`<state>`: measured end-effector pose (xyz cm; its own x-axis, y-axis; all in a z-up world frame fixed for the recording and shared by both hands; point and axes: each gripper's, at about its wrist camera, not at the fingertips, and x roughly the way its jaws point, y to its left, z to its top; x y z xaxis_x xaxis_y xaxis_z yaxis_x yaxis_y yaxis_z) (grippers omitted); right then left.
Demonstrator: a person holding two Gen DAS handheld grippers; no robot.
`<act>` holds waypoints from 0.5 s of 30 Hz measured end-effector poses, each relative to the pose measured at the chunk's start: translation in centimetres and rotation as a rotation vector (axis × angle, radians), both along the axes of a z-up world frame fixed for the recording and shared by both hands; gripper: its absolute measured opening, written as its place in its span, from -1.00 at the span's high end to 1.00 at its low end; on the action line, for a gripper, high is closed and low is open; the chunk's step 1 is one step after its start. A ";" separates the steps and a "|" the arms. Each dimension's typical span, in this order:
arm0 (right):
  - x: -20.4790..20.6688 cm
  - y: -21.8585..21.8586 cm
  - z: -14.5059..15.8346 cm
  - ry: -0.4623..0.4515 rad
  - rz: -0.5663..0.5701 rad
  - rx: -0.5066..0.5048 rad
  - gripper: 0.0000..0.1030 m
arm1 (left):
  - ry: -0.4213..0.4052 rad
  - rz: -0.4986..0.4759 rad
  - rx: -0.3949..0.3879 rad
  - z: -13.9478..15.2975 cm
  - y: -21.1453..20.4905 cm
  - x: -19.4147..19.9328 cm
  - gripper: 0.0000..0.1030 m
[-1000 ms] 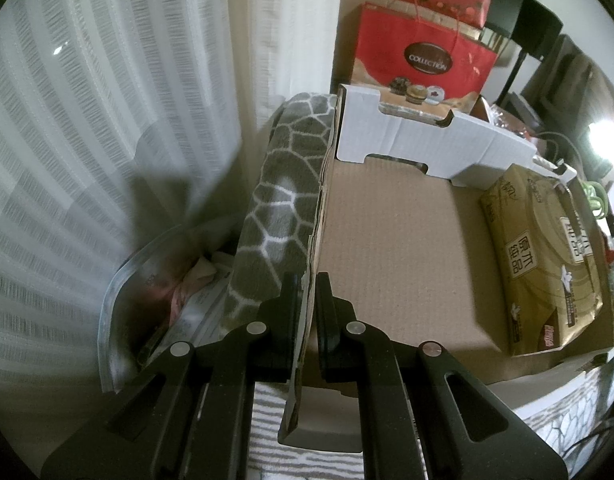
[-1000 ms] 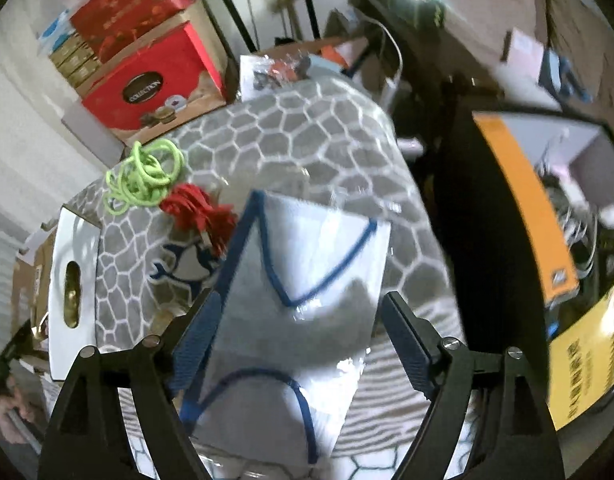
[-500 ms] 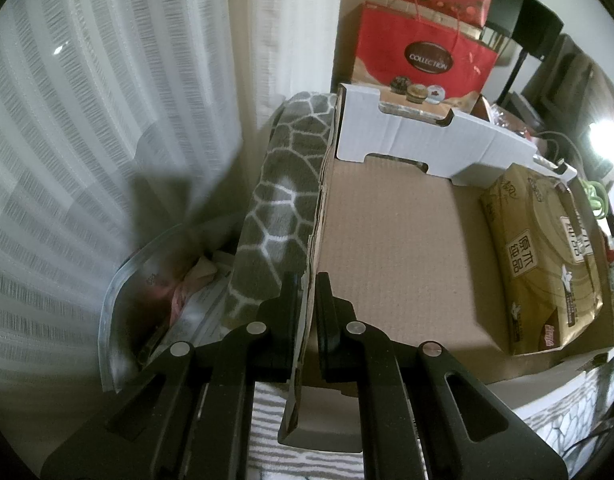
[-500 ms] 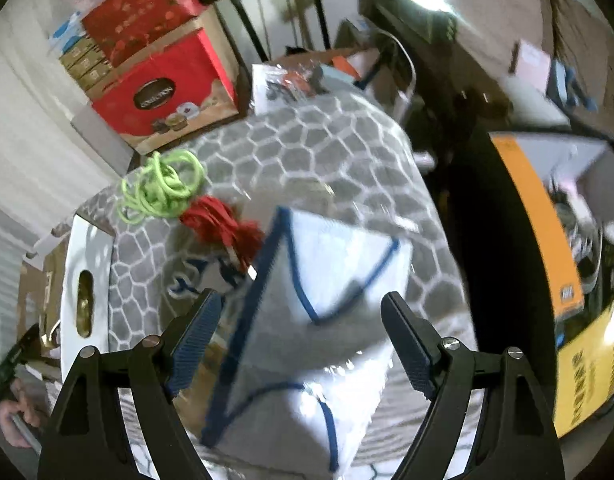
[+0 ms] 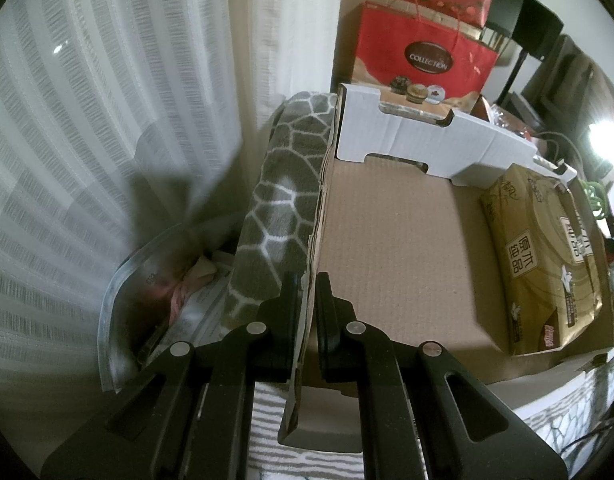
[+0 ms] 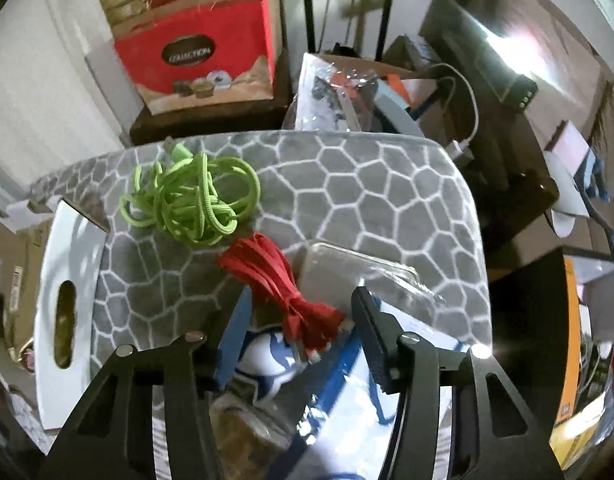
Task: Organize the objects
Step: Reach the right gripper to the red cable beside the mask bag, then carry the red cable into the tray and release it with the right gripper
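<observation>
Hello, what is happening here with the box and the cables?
A person is tidying with two handheld grippers. The left gripper is shut on the side wall of the cardboard box, which holds a tissue pack. The right gripper is open around a red cable bundle on the grey cushion, beside a green cable.
</observation>
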<state>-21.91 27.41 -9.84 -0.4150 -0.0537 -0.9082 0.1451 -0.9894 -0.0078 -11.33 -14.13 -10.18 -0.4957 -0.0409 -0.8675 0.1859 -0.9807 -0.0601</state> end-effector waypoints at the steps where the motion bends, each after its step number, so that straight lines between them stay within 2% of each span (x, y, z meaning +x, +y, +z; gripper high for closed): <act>1: -0.1 -0.1 -0.2 -0.003 0.004 0.006 0.02 | 0.000 -0.001 0.000 0.0 0.0 0.0 0.85; 5: -0.5 -0.5 -0.4 -0.014 0.024 -0.002 0.10 | 0.000 0.002 0.000 -0.1 0.0 0.1 0.85; 7: -0.5 -0.6 -0.5 -0.027 0.039 -0.021 0.32 | 0.000 0.002 0.000 -0.2 -0.1 0.1 0.85; 12: -0.3 -1.8 -0.4 -0.046 0.087 -0.020 0.52 | 0.000 0.002 0.003 -0.2 -0.1 0.1 0.85; 15: -0.2 -2.0 -0.1 -0.037 0.083 -0.033 0.74 | -0.001 0.003 0.005 -0.2 -0.1 0.1 0.85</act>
